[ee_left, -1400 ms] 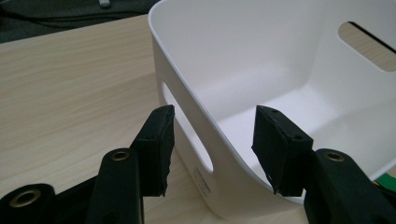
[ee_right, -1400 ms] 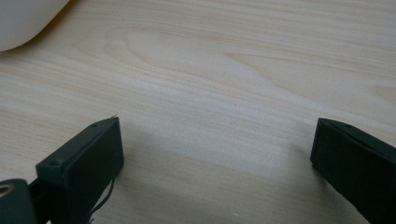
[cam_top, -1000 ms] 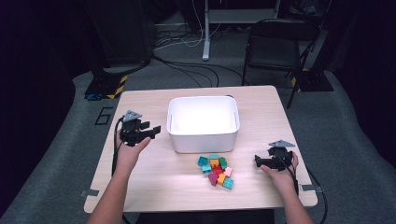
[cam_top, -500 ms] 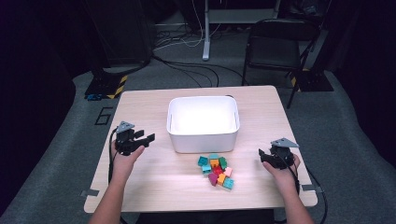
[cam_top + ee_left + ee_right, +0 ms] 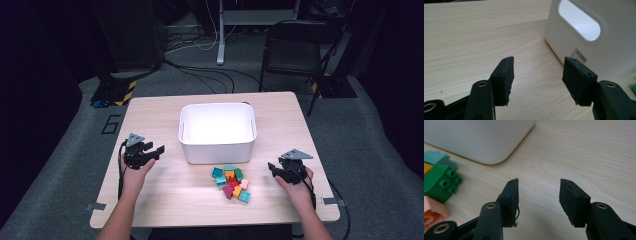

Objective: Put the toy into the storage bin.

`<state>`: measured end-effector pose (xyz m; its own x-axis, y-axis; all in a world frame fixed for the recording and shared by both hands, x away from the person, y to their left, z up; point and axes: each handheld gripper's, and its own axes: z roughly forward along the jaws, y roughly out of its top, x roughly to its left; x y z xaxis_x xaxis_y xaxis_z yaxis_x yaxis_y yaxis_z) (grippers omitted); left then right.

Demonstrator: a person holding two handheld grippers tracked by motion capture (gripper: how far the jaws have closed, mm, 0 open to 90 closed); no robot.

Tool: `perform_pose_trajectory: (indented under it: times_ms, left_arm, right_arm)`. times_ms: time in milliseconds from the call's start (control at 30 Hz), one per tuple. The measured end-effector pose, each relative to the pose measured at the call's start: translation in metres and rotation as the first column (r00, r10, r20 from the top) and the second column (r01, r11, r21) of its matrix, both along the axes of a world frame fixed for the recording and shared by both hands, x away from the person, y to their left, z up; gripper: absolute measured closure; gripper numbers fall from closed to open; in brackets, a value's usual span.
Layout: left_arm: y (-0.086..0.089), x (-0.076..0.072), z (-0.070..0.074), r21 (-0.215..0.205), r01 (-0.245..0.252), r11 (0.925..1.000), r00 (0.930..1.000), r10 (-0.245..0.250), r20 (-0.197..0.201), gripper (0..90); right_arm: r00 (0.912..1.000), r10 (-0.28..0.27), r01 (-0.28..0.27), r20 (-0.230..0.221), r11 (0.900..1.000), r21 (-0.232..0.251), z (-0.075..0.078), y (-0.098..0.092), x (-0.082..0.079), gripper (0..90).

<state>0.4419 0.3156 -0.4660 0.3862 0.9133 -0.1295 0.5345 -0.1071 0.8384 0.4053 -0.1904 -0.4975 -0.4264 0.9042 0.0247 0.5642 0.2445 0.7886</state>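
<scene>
Right gripper point(image 5: 274, 168) sits low at table's right side, jaws apart w/ nothing btwn them; they've just been closing, bare wood in the gap in right gripper view point(image 5: 539, 192). Left gripper point(image 5: 152, 151) near table's left edge, jaws also apart & empty point(image 5: 537, 72), pointing toward the white bin point(image 5: 218, 131).

Pile of colored blocks point(image 5: 231, 181) lies just in front of bin, btwn the two grippers, closer to the right one but not touching it. Green block point(image 5: 441, 183) & pink block point(image 5: 432, 213) show at left edge of right gripper view, clear of the jaws. Bin's rounded corner point(image 5: 486, 142) just past them. Wooden table point(image 5: 165, 200) otherwise bare round the hands.

Bin's handle slot point(image 5: 579, 20) & a barcode label point(image 5: 580, 55) face the left gripper. Black chair point(image 5: 295, 50) & floor cables point(image 5: 200, 75) behind table. Blocks partly cut off by frame edge in right gripper view; exact block count in pile hard to make out from above.
</scene>
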Motion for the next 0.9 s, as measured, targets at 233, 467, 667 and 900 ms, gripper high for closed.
perform_pose_trajectory:
  times_ms: [233, 467, 667, 900]
  left_arm:
    - [-0.004, -0.001, -0.005, 0.016, -0.004, 0.9999, 0.9999, 0.004, -0.012, 41.9]
    - [-0.005, -0.003, -0.009, 0.0, 0.012, 0.9999, 0.9996, -0.012, -0.027, 42.1]
    - [0.0, -0.006, -0.009, -0.004, -0.001, 1.0, 0.9995, 0.0, -0.031, 42.1]
    - [0.006, -0.014, -0.007, 0.018, -0.028, 0.9995, 0.9995, 0.028, -0.013, 42.0]
  right_arm:
    - [0.9984, 0.057, -0.057, -0.001, 0.998, -0.005, 0.001, 0.019, -0.003, 49.2]
    - [0.9926, 0.122, -0.121, 0.006, 0.993, -0.013, 0.003, 0.046, -0.008, 50.1]
    - [0.986, 0.166, -0.167, -0.011, 0.986, -0.021, 0.002, 0.062, -0.007, 51.1]
    - [0.9758, 0.217, -0.217, -0.025, 0.976, 0.02, 0.006, 0.076, -0.006, 52.2]
